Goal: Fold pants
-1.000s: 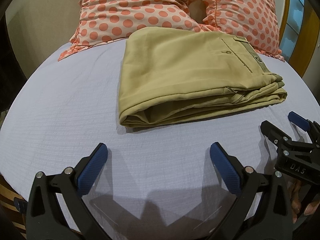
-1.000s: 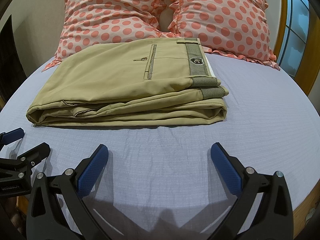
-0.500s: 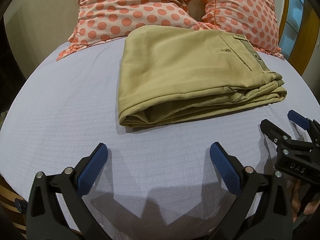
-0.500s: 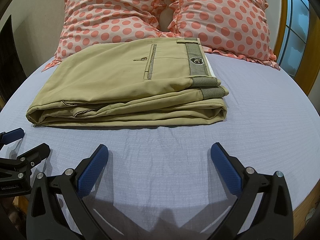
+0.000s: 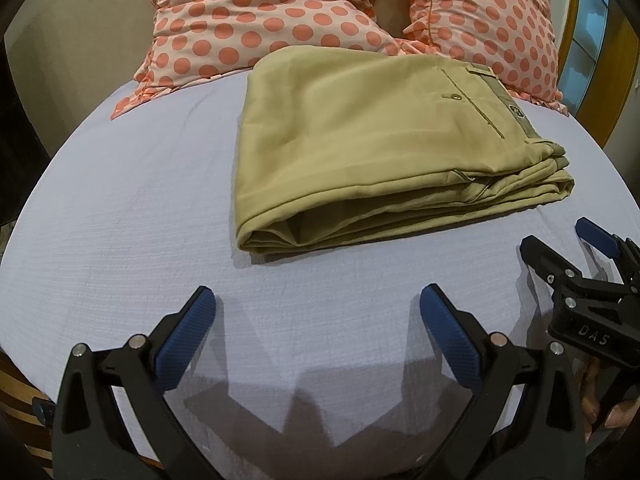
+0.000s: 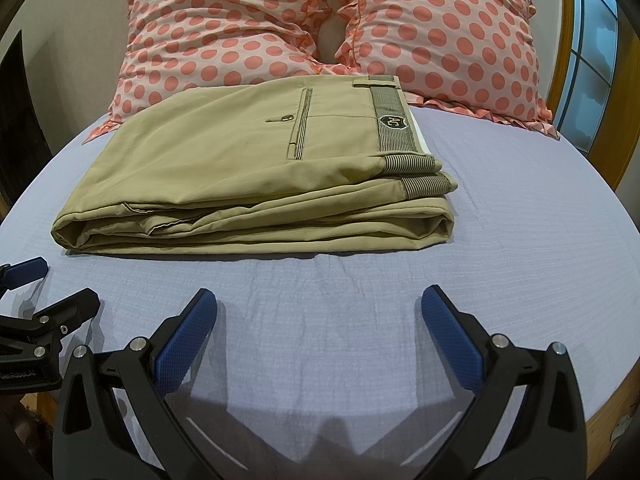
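Khaki pants [image 5: 360,144] lie folded in a flat stack on the lilac bed sheet [image 5: 120,208], waistband to the right, back pocket on top. They also show in the right wrist view [image 6: 248,176]. My left gripper [image 5: 316,320] is open and empty, hovering over the sheet in front of the pants, apart from them. My right gripper [image 6: 320,320] is open and empty too, in front of the stack. The right gripper shows at the right edge of the left wrist view [image 5: 584,264]; the left gripper shows at the left edge of the right wrist view [image 6: 36,292].
Two pink pillows with orange dots [image 6: 224,28] [image 6: 448,36] lean behind the pants at the head of the bed. A wooden bed frame [image 6: 624,400] edges the mattress at the right. A window [image 6: 592,48] is at the far right.
The left wrist view has shifted slightly, the pants sitting a bit higher in it. The right gripper and the pants have not moved.
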Available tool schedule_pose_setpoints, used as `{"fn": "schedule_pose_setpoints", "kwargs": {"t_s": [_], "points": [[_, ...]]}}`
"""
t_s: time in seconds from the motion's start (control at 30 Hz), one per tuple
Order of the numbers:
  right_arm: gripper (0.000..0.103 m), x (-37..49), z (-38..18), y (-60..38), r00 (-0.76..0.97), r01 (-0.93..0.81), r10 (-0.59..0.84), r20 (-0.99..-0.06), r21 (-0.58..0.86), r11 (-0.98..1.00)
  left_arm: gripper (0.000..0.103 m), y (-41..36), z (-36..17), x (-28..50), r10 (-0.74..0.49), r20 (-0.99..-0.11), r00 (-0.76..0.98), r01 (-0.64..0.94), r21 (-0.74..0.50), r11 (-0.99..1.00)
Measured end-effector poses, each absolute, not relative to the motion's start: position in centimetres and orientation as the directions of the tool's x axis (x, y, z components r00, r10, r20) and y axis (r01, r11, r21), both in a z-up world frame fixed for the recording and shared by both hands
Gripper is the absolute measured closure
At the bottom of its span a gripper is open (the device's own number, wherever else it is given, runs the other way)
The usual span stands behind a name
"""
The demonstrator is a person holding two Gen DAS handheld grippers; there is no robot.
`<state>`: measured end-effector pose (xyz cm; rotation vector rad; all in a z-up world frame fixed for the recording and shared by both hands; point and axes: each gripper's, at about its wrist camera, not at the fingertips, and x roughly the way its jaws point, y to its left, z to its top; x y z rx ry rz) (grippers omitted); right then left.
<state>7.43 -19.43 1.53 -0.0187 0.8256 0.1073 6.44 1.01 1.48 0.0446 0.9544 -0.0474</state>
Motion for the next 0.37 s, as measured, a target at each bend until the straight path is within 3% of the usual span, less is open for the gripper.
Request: {"fn": "schedule_pose_setpoints", "kwargs": {"t_s": [0.37], "points": [[0.001,7.44,1.53,-19.47,0.673,-0.103,0.088,-0.735,0.025,0.994,0.002,0.93,1.49,6.39,-0.021,-0.81,0.586,0.061,0.018,0.998]]}}
